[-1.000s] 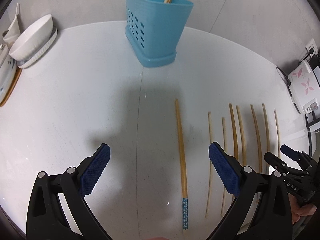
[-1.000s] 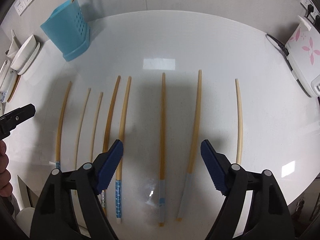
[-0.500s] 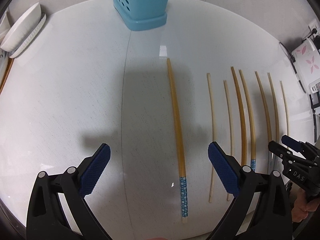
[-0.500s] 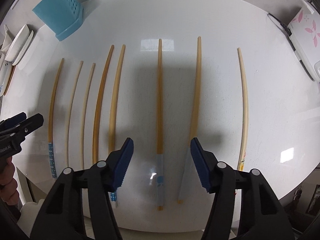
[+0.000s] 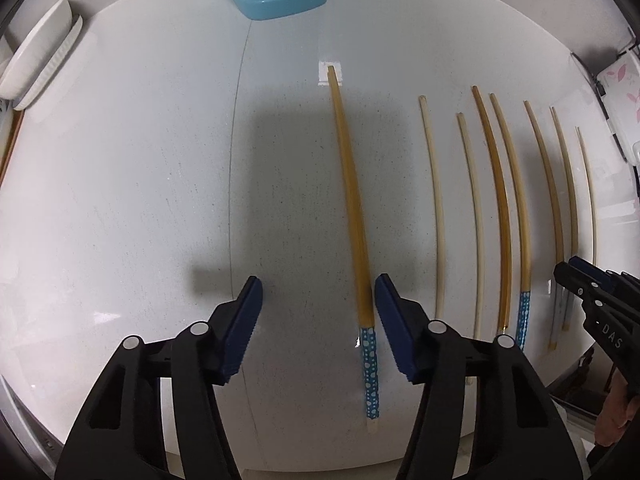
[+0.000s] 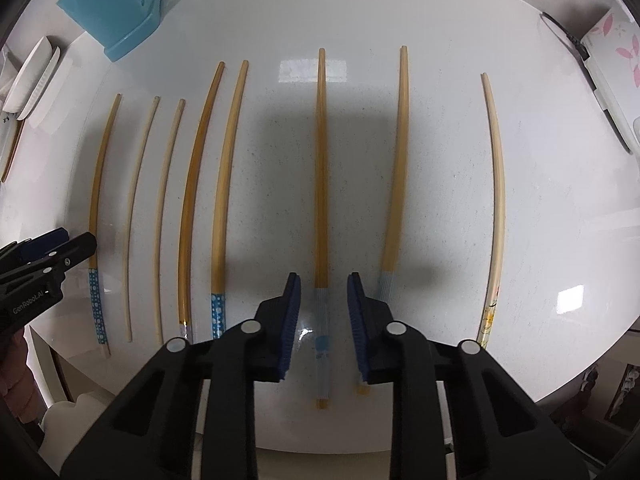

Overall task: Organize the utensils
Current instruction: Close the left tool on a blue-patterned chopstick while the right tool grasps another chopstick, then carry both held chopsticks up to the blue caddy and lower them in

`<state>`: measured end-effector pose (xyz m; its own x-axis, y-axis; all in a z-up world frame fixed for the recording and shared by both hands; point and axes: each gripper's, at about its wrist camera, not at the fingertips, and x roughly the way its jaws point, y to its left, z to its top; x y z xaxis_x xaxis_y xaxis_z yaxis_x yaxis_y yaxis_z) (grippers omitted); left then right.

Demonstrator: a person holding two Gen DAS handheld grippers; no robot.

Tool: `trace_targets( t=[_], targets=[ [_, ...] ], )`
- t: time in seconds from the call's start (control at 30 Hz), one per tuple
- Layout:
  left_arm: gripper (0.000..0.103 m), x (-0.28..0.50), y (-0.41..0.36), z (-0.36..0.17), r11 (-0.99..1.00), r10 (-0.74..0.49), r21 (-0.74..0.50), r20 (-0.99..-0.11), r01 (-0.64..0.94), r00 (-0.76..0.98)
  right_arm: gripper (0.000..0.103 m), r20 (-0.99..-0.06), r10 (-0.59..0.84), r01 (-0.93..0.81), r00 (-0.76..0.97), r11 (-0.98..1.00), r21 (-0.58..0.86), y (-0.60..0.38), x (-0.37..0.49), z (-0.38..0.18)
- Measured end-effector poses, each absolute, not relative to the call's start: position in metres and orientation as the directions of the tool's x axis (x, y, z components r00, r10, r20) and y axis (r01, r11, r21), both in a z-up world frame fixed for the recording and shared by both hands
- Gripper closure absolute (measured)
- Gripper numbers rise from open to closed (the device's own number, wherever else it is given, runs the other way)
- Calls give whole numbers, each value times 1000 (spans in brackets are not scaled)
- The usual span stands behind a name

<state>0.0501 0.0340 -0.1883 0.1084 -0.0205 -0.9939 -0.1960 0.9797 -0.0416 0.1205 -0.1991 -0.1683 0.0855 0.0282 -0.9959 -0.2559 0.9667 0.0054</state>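
Blue-padded fingers (image 6: 294,312) of the right gripper (image 6: 320,316) are closing on either side of a pale-banded chopstick (image 6: 321,184), which lies between them on the white worktop (image 6: 440,200); the pads do not yet appear to touch it. The left gripper (image 5: 318,320) is also closing, its fingers (image 5: 390,320) wider apart, with a blue-dotted chopstick (image 5: 352,200) lying flat between them, just beside the right-hand pad and well apart from the other. Both grips look set near the decorated handle ends, so the sticks would probably hang tip-heavy; a good pinch should be square across each shaft, and the left gripper would do better centred over its stick so that one pad does not push it sideways. Other chopsticks lie in a row alongside, close enough on the right gripper's side to be nudged. The blue perforated holder (image 6: 116,12), the likely destination, stands at the far edge of the worktop, near stacked white dishes (image 5: 36,64)
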Motion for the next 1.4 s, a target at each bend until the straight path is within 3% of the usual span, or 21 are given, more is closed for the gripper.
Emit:
trace_targets(
  t=[0.07, 0.17, 0.23, 1.4],
  targets=[
    [54, 51, 33, -189, 980, -12, -31, -995, -194, 96, 84, -997, 25, -251, 75, 968, 5, -198, 121, -170],
    [73, 51, 28, -187, 982, 8, -8, -997, -188, 83, 89, -998, 23, -241, 63, 971, 7, -196, 123, -172],
    [96, 49, 26, -186, 982, -4, -18, -997, -187, 75, 96, -998, 21, -235, 59, 972, 6, -196, 127, -173],
    [96, 20, 35, -126, 979, -62, -103, -973, -177, 224, 96, -967, 162, -224, 198, 968, 117, -221, 116, -132]
  ],
)
